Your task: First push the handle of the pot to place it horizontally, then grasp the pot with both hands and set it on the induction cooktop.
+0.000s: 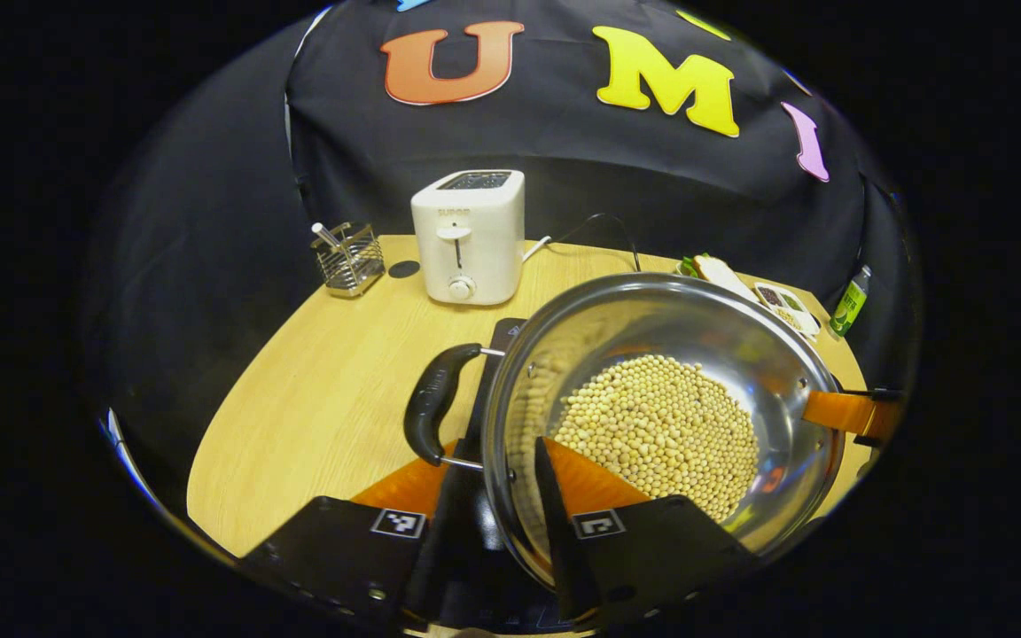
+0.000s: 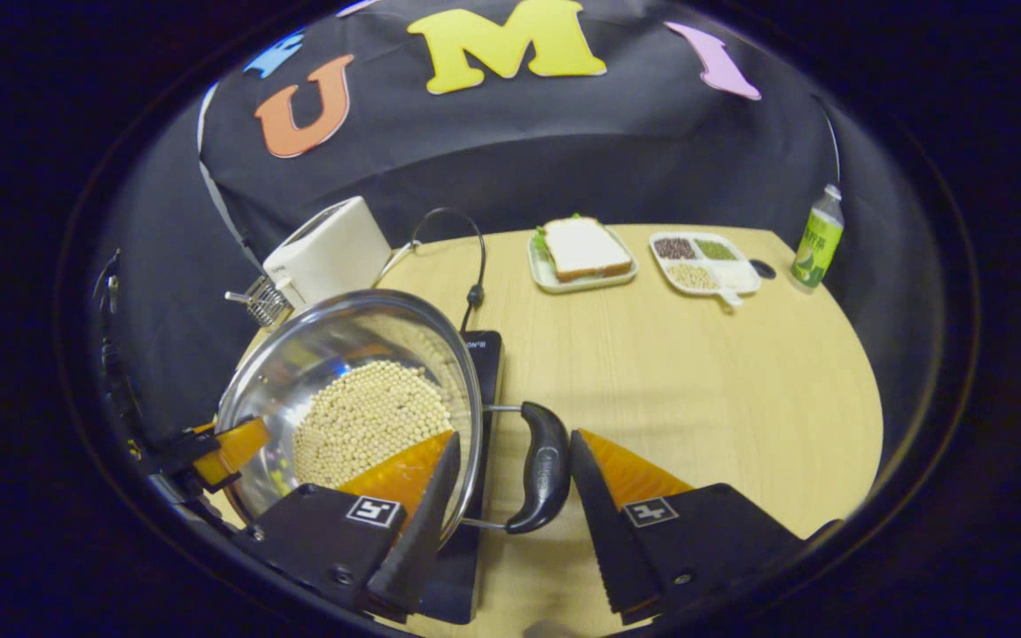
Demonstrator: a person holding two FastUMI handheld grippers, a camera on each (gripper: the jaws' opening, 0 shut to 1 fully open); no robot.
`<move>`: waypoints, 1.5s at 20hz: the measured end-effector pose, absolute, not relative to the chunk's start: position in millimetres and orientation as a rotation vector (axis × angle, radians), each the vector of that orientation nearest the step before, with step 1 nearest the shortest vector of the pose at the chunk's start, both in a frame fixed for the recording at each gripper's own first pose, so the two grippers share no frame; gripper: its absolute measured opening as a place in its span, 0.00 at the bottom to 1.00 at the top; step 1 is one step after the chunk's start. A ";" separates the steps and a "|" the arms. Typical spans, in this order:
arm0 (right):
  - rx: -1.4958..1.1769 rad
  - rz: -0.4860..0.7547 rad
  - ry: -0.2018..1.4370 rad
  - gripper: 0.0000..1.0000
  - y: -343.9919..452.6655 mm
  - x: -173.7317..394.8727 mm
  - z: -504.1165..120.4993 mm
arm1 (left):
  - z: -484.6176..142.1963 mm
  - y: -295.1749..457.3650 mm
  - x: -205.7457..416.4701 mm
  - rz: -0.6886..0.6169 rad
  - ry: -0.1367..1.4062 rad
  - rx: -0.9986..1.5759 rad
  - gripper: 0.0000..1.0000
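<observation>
Pot [image 2: 351, 399] is set over cooktop [image 2: 484, 354] on worktop [image 2: 697, 381]; toaster [image 2: 329, 248] stands behind it, sandwich plate [image 2: 581, 252] and divided tray [image 2: 705, 261] at the far edge.

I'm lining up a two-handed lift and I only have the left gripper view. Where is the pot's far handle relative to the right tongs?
Observer: The right handle lies level, between the fingers of the right tongs.
Operator: Are they clamped on it?
Observer: I cannot tell. One finger sits inside the rim of the pot, and the other sits just outside the handle.
</observation>
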State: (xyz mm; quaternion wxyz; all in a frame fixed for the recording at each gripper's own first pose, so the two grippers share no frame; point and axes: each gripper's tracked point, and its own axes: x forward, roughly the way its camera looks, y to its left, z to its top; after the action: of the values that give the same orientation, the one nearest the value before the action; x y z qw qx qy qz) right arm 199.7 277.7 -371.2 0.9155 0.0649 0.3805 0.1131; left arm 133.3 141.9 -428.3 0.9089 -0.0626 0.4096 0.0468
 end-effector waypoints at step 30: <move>0.015 0.198 0.321 0.96 127.6 99.1 -127.1 | -139.6 47.4 74.9 0.027 0.379 -0.063 0.97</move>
State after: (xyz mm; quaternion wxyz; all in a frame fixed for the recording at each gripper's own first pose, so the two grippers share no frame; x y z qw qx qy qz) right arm 99.1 127.6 -127.1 0.9823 0.0077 0.1593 0.0982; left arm 74.9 47.4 -139.6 0.9815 -0.0312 0.1884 0.0136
